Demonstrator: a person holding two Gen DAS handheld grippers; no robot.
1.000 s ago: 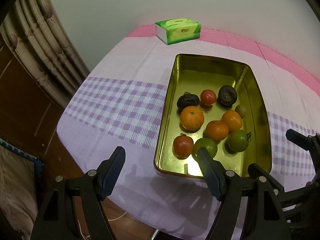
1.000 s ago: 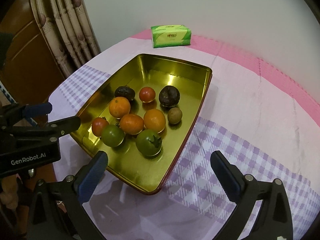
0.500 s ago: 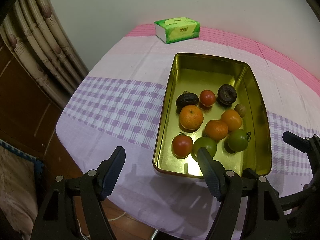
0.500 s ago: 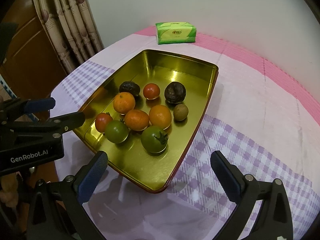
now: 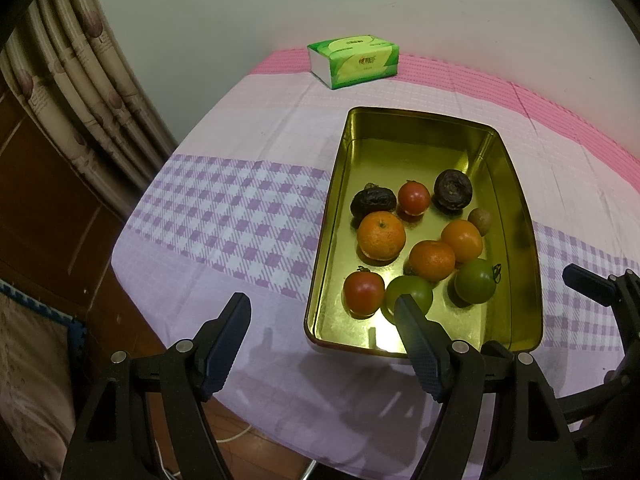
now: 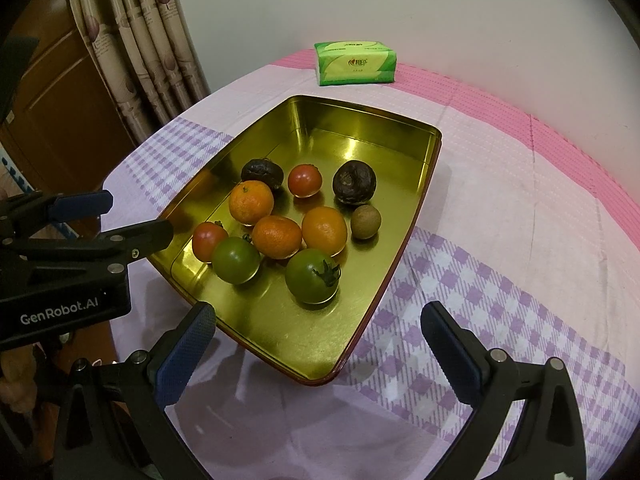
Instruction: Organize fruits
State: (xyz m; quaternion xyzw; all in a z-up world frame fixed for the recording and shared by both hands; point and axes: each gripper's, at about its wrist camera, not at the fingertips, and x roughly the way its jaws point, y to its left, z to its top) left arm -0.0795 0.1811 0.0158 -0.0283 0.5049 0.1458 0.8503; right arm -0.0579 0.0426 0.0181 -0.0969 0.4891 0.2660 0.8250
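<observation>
The gold tray (image 6: pixel 416 184) sits on the checked tablecloth (image 5: pixel 240 216) and holds ten fruits — three oranges (image 6: pixel 251 202), two red tomatoes (image 6: pixel 305 179), two green tomatoes (image 6: pixel 313 281), two dark wrinkled fruits (image 6: pixel 354 182) and one small brown one (image 6: pixel 365 221). Only the right view shows "GenRobot.AI" on the left gripper (image 5: pixel 322 308). Both it and the right gripper (image 6: pixel 316 320) are wide apart, holding nothing. A green tissue pack (image 5: pixel 354 60) lies behind — its writing is too small to read.

Your left gripper (image 5: pixel 322 306) finger (image 5: pixel 416 336) hides part of one green tomato (image 5: pixel 412 294); the tissue pack (image 6: pixel 355 62) print is too small to read.
</observation>
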